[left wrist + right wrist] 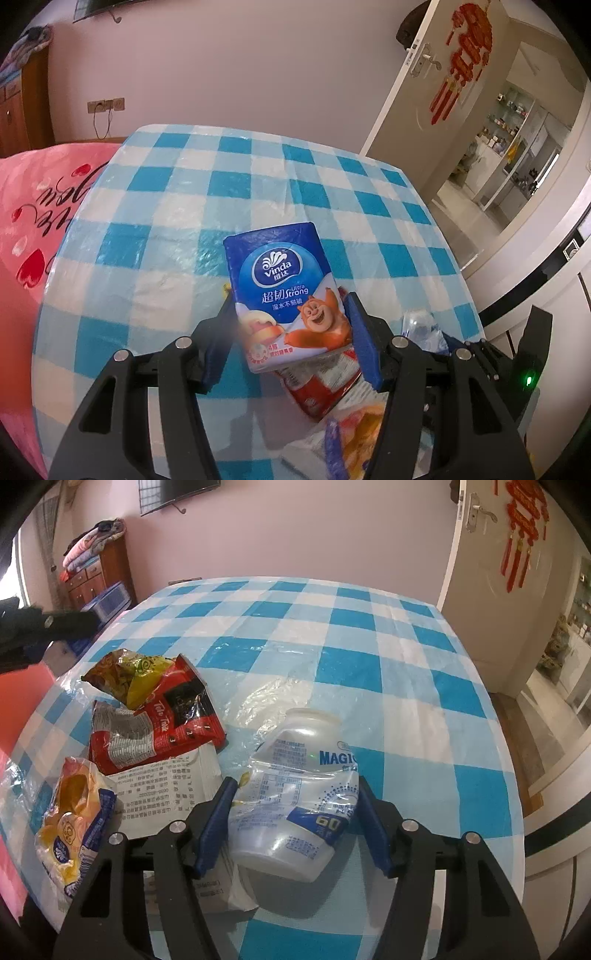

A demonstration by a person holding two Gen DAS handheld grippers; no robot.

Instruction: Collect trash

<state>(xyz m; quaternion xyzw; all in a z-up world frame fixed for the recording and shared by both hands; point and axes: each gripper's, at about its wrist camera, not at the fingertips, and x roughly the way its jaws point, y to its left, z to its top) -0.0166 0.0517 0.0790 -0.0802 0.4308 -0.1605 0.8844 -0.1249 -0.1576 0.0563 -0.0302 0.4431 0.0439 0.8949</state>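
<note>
One blue tissue pack [286, 291] pinched upright in the left gripper [290, 325], one crumpled clear plastic bottle [295, 794] squeezed between the right gripper [295, 812], two snack wrappers [155, 709] and one bread bag [74, 819] to its left, checked tablecloth [388, 657] beneath.

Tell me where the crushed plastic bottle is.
In the right wrist view the crushed plastic bottle lies on the checked tablecloth, between the right gripper fingers, just right of the white carton.
</note>
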